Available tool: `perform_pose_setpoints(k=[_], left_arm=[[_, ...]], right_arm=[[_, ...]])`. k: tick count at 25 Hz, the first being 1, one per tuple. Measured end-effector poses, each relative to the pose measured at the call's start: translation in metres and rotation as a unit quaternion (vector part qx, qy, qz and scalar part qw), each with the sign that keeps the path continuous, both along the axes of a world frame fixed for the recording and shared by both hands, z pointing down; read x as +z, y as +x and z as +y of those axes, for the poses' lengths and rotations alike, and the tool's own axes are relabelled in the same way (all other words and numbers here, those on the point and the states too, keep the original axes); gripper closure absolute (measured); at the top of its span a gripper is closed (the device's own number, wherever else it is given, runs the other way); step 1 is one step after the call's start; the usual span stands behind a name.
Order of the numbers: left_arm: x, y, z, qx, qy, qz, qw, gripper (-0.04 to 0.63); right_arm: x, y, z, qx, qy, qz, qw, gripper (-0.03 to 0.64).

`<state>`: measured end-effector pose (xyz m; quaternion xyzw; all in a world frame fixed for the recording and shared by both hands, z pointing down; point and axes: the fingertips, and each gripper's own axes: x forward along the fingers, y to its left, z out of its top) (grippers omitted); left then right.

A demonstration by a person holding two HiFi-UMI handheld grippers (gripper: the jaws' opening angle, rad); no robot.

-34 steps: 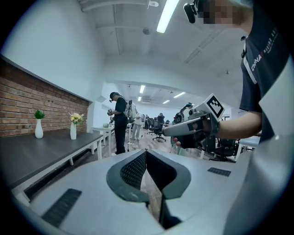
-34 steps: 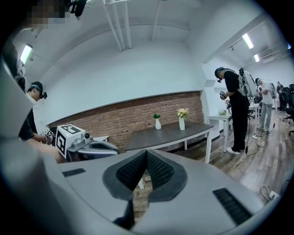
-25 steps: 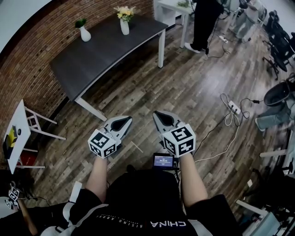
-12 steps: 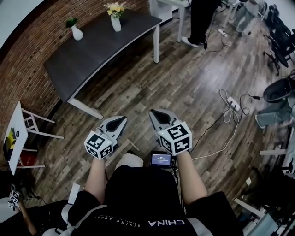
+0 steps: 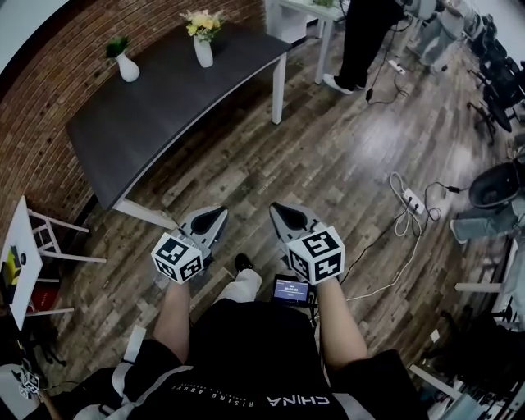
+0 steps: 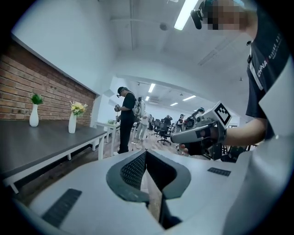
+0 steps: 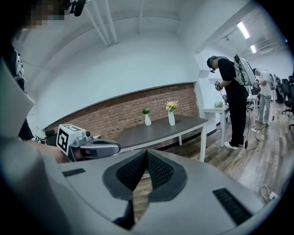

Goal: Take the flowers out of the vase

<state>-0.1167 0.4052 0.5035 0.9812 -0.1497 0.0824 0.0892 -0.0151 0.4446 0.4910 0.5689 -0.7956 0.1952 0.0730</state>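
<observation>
A white vase with yellow flowers stands at the far end of the dark table. It also shows in the left gripper view as vase with flowers, and in the right gripper view as vase. My left gripper and right gripper are held side by side over the wooden floor, well short of the table. Both are shut with nothing between the jaws. Each shows in the other's view: right gripper, left gripper.
A second white vase with a green sprig stands on the same table. A person in black stands by a white table beyond. A power strip with cables lies on the floor at right, office chairs behind it. A small white side table is at left.
The table and vases have slid left and nearer in the head view as I walk forward. Both grippers travel along, still shut and side by side.
</observation>
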Motion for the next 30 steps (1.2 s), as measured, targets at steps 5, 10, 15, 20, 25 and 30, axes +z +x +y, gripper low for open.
perform_pose_setpoints(k=[5, 10, 15, 20, 25, 30], left_arm=[[-0.012, 0.016, -0.070, 0.027, 0.013, -0.006, 0.9995, 0.592], [-0.024, 0.018, -0.132, 0.027, 0.029, -0.002, 0.9992, 0.592], [-0.022, 0.028, -0.169, 0.036, 0.034, -0.006, 0.9988, 0.592], [-0.015, 0.051, -0.203, 0.041, 0.038, -0.007, 0.9984, 0.592], [-0.018, 0.081, -0.264, 0.028, 0.068, -0.010, 0.9972, 0.592], [-0.039, 0.117, -0.341, -0.006, 0.104, -0.018, 0.9944, 0.592]], right_arm=[[-0.011, 0.014, -0.076, 0.020, -0.001, 0.000, 1.000, 0.611], [-0.014, 0.008, -0.134, 0.015, 0.002, 0.020, 1.000, 0.611], [-0.005, 0.016, -0.169, 0.015, -0.012, 0.017, 1.000, 0.611], [0.001, 0.033, -0.217, 0.001, -0.014, 0.014, 1.000, 0.611], [0.004, 0.060, -0.285, -0.028, -0.009, 0.012, 0.999, 0.611], [-0.016, 0.098, -0.363, -0.054, 0.009, 0.013, 0.998, 0.611]])
